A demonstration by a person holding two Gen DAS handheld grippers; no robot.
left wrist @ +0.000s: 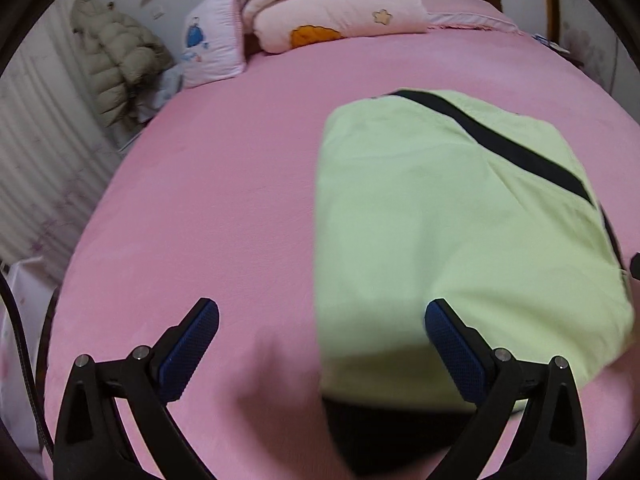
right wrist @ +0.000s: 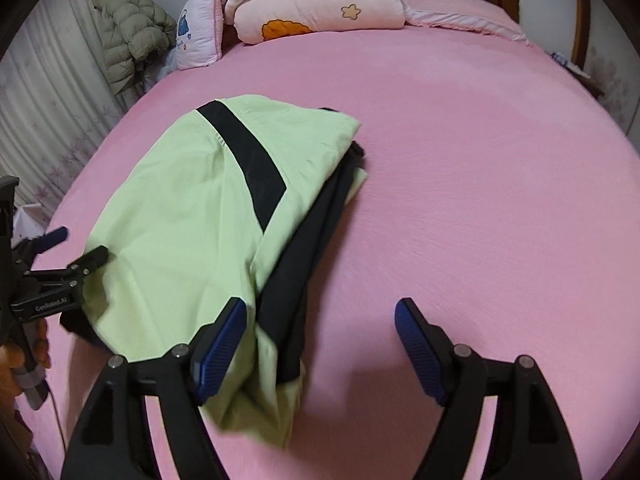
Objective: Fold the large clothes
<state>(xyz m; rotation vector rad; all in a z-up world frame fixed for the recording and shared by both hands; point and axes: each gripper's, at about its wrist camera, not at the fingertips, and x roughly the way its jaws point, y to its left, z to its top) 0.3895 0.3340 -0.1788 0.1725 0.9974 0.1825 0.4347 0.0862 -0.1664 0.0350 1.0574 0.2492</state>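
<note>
Pale green fabric garment with black diagonal stripe and black lining [left wrist: 460, 216] lying in a folded bundle on the pink fleece-covered bed [left wrist: 240, 184], roughly mid-bed, nearer the foot edge than the headboard end. Left gripper [left wrist: 322, 344] spread wide, holding nothing, poised above the bundle's left near corner; one blue pad over green cloth, the other over bare sheet. Right gripper [right wrist: 320, 344] likewise released and empty, straddling the bundle's right near corner, where black layers poke out from under the green top panel. Judged stage: late in the fold, bundle compact but untidy. Right side edges staggered, black layers and a green flap fanned out rather than stacked; near end loose, with a green tail drooping toward the foot edge. For a clean finish: lower each gripper to its own near corner, pinch through all layers rather than the top sheet only, lift both together at even height, carry the near end over toward the far end, set down flat. Worth checking before closing: black lining caught in the pinch, else likely to slide out. Stacked pink quilts with cartoon print [left wrist: 332, 8] and white-pink pillow [left wrist: 212, 40] at the head of the bed, well apart from the work. Beige padded jacket [left wrist: 116, 56] hanging by the curtain, off the bed.
</note>
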